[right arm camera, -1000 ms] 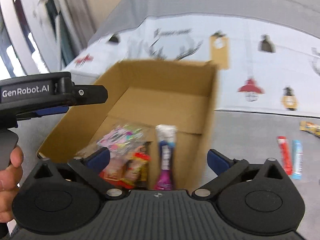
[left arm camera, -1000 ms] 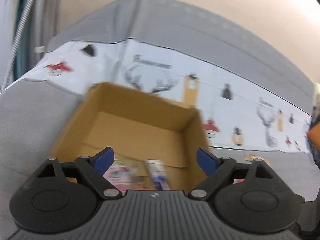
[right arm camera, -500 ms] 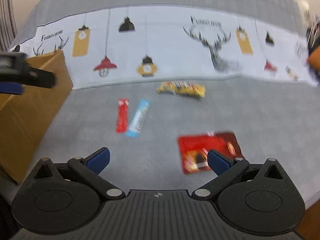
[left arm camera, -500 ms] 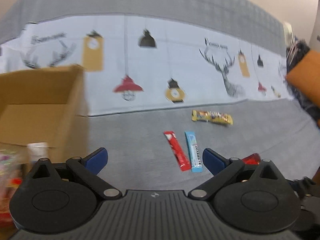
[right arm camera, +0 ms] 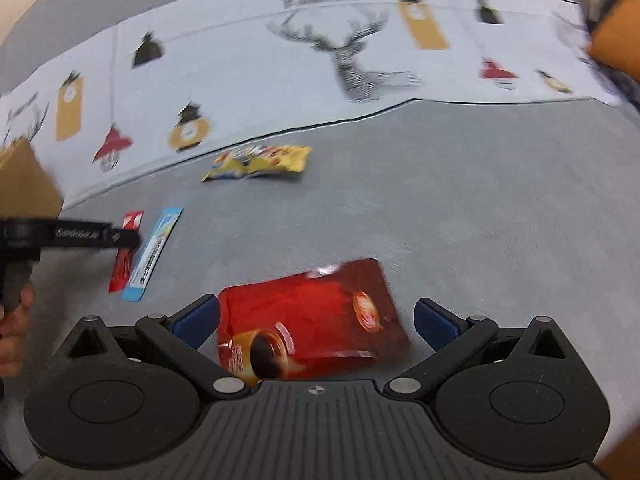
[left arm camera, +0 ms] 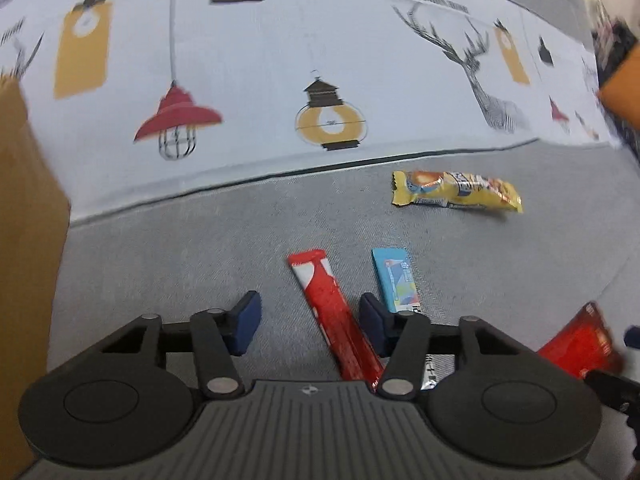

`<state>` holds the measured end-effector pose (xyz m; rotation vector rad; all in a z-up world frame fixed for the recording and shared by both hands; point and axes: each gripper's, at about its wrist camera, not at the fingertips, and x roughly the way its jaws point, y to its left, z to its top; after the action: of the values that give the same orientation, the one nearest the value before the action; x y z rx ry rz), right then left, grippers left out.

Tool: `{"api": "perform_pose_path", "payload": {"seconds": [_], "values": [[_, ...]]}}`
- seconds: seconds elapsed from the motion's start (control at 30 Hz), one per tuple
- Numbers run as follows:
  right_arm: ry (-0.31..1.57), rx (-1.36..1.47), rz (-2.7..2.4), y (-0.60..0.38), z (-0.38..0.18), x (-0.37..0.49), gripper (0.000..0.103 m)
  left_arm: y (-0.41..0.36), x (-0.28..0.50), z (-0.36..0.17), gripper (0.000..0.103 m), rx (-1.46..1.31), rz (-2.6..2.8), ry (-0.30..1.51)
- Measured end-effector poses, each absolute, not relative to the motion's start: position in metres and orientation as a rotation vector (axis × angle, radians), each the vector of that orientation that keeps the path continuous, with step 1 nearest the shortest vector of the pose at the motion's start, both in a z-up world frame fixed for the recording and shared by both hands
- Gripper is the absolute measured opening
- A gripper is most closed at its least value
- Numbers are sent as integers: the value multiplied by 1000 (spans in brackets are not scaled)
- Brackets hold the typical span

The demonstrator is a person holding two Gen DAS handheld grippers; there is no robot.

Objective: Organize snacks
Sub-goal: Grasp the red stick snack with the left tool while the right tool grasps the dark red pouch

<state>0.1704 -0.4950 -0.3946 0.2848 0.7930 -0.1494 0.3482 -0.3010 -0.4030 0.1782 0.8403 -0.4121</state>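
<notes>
In the left wrist view my left gripper [left arm camera: 310, 324] is open low over the grey seat, its jaws on either side of a red stick snack [left arm camera: 334, 316]. A blue stick snack [left arm camera: 398, 282] lies just right of it and a yellow snack bag [left arm camera: 456, 192] farther back. In the right wrist view my right gripper [right arm camera: 316, 322] is open with a red coffee pouch [right arm camera: 316, 320] lying between its jaws. The red stick [right arm camera: 125, 254], blue stick [right arm camera: 154, 252] and yellow bag [right arm camera: 260, 162] lie to the left, under the left gripper's arm [right arm camera: 72, 234].
The cardboard box [left arm camera: 24, 240] stands at the left edge, also seen in the right wrist view [right arm camera: 24, 184]. A white printed cover [left arm camera: 280, 60] drapes the sofa back behind the snacks. An orange cushion [right arm camera: 618, 36] sits at far right.
Both grippers have swung right from the box to the loose snacks and dropped low. The left jaws have narrowed around the red stick; the right gripper now straddles the red pouch.
</notes>
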Motion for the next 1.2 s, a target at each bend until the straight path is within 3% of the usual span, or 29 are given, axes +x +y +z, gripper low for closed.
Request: {"api": "perform_pose_path", "payload": {"seconds": [0.07,0.17,0.33,0.4,0.43,0.6,0.63,0.67,0.7,0.73,0.9,0.93,1.0,1.03,1.07,1.2], "values": [[861,240,-89,-490,-411,182,103,-301,346,-405,46,193,-421,831],[834,65,-66,-472,-418,183,103,-299,344,-402,19,214,-425,844],[858,90,-62,-475,-419,187,99,-288,332,-397,15,210,-440,880],[851,88,-56,-471,-415,187,88,-277,326,-395,15,176,-445,901],[840,84,-55,-469,-412,186,77,-271,320,-395,15,162,-443,908],[812,24,-67,-454,-403,180,53,-246,297,-393,15,140,-430,927],[799,16,-69,-451,-400,179,37,-243,294,-392,15,139,-429,929],[796,11,-68,-449,-398,178,13,-240,292,-390,15,137,-427,929],[799,3,-85,-447,-397,178,11,-238,291,-388,15,136,-426,926],[804,-2,-95,-446,-397,177,0,-235,290,-384,15,133,-425,916],[764,-6,-83,-446,-387,162,0,-232,286,-369,16,126,-445,879],[754,-16,-83,-446,-385,159,4,-232,286,-368,16,120,-459,881],[778,-45,-172,-451,-388,156,40,-233,286,-370,16,122,-469,892],[815,-10,-216,-458,-391,155,73,-234,287,-372,16,130,-466,897],[834,56,-233,-465,-394,152,79,-235,288,-374,16,135,-462,900],[847,412,-227,-496,-400,141,79,-235,296,-384,16,112,-449,929]]}}
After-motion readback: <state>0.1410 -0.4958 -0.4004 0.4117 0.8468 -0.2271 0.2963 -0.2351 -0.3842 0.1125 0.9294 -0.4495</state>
